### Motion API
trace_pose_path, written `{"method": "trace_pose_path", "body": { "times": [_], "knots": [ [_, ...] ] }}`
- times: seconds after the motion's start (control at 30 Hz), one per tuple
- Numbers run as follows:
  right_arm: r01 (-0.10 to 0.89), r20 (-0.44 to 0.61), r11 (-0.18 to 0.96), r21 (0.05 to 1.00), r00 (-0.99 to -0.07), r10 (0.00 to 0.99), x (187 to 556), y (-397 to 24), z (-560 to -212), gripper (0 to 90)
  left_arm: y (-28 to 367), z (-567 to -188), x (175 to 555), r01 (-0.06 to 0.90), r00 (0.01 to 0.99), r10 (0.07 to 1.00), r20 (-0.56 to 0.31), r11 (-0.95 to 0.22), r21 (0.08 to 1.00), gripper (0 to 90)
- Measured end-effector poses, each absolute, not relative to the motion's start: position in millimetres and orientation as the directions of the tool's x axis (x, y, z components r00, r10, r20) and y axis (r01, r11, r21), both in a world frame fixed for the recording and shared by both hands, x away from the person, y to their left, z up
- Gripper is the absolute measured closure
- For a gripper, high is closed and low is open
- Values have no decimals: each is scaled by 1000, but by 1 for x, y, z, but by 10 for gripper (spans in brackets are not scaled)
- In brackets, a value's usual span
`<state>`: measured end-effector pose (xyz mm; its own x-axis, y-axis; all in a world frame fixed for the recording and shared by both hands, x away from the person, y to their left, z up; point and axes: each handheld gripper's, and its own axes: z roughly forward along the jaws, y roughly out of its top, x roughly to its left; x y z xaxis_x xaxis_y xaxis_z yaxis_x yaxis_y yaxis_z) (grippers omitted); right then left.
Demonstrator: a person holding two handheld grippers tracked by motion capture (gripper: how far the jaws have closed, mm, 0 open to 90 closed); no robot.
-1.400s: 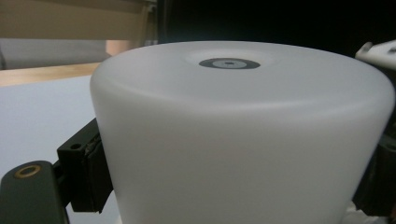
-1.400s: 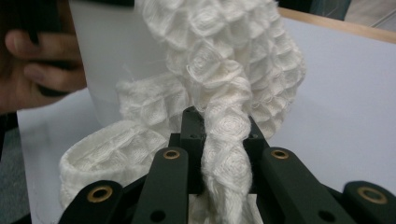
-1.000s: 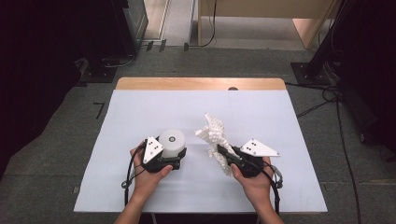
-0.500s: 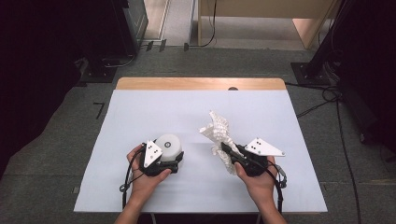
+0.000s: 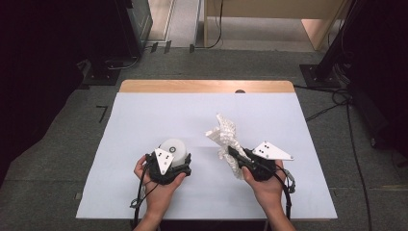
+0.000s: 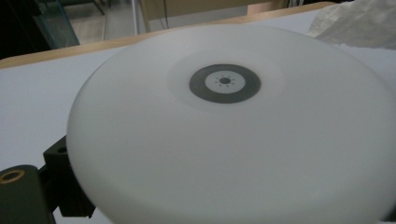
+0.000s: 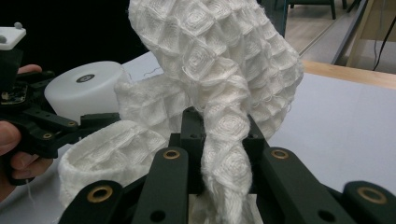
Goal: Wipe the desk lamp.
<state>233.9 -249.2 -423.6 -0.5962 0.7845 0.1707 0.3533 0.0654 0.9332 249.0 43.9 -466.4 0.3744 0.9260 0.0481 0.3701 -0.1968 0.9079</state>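
Observation:
A white round container [image 5: 174, 146] with a grey ring mark on its flat face is held low over the table, and my left gripper [image 5: 173, 158] is shut on it. In the left gripper view the container [image 6: 224, 135] looms close. A white waffle-weave cloth [image 5: 224, 133] stands bunched up from my right gripper [image 5: 232, 153], which is shut on a twisted fold of it. In the right gripper view the cloth [image 7: 219, 60] rises between the black jaws, and the left gripper [image 7: 88, 120] with the container [image 7: 84, 88] shows at left. A cloth corner [image 6: 359, 23] lies beyond the container.
The table [image 5: 159, 115] has a pale blue-grey cover and a wooden strip [image 5: 207, 86] along its far edge. Dark stands and cables [image 5: 337, 96] sit on the carpeted floor around it. Both hands are near the front edge.
My left gripper with the container has shifted slightly toward the person. The right gripper and the cloth have kept still.

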Motion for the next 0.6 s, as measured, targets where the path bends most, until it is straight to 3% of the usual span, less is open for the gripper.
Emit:
{"method": "trace_pose_path", "body": {
  "times": [0.17,0.27,0.43,0.6],
  "knots": [
    [356,170,70,932,-600,782,234,-247,-425,780,51,-465,251,364,420,907,35,-203,909,77],
    [354,170,70,932,-602,780,234,-246,-425,780,58,-461,253,349,516,856,-30,-177,920,79],
    [331,161,74,941,-627,762,229,-241,-419,780,64,-448,258,365,753,624,-208,-133,922,80],
    [290,145,68,955,-651,745,220,-232,-408,780,44,-443,247,324,840,514,-175,-216,921,80]
  ]
}}
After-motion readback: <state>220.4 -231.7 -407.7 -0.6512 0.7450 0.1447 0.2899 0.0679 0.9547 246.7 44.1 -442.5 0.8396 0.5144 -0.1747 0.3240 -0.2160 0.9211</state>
